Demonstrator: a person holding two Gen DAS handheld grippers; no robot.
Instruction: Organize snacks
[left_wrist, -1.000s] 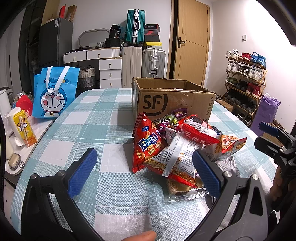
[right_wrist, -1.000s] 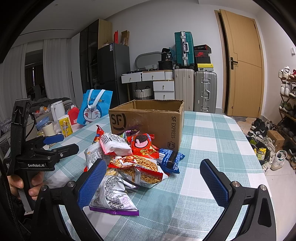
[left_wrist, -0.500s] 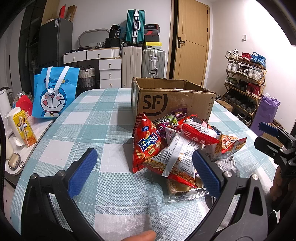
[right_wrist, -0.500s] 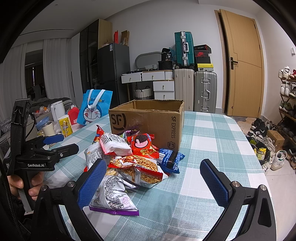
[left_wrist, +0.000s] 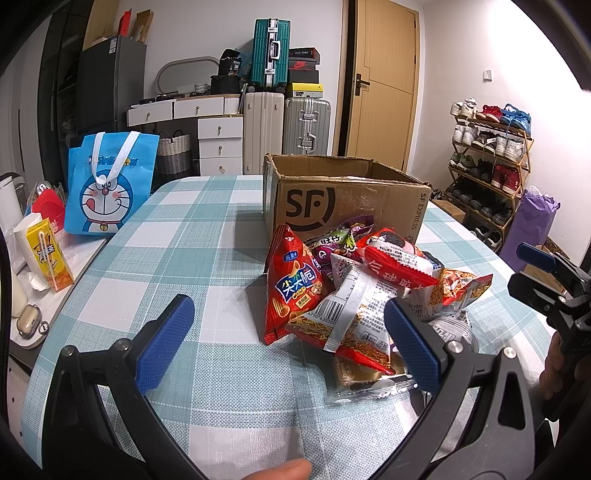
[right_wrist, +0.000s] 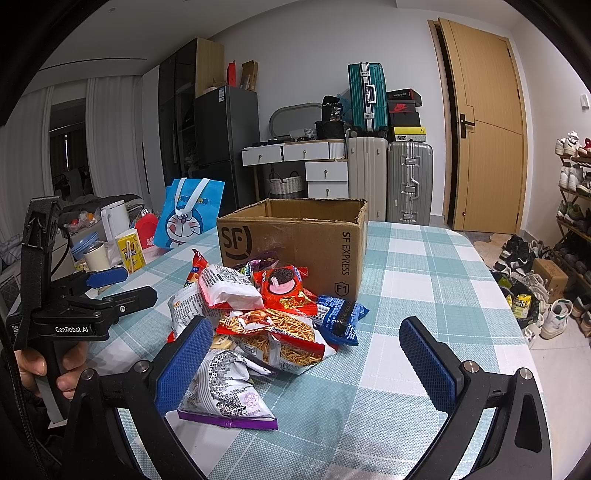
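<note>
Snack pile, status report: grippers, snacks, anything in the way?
Left gripper open, empty. Right gripper open, empty. Snack pile loose on checked tablecloth, in front of open SF Express box. Nothing blocking.

This is a lived-in home, a dining area doubling as storage. A table (left_wrist: 192, 236) with a teal checked cloth fills the lower frame. At the upper centre, suitcases (left_wrist: 306, 125) stand against the wall beside white drawers (left_wrist: 220, 140), with a dark refrigerator (left_wrist: 110, 85) at upper left. A wooden door (left_wrist: 380, 85) sits right of centre, and a loaded shoe rack (left_wrist: 487, 162) lines the right edge. Curtains (right_wrist: 107, 136) hang at left in the right wrist view.
</note>
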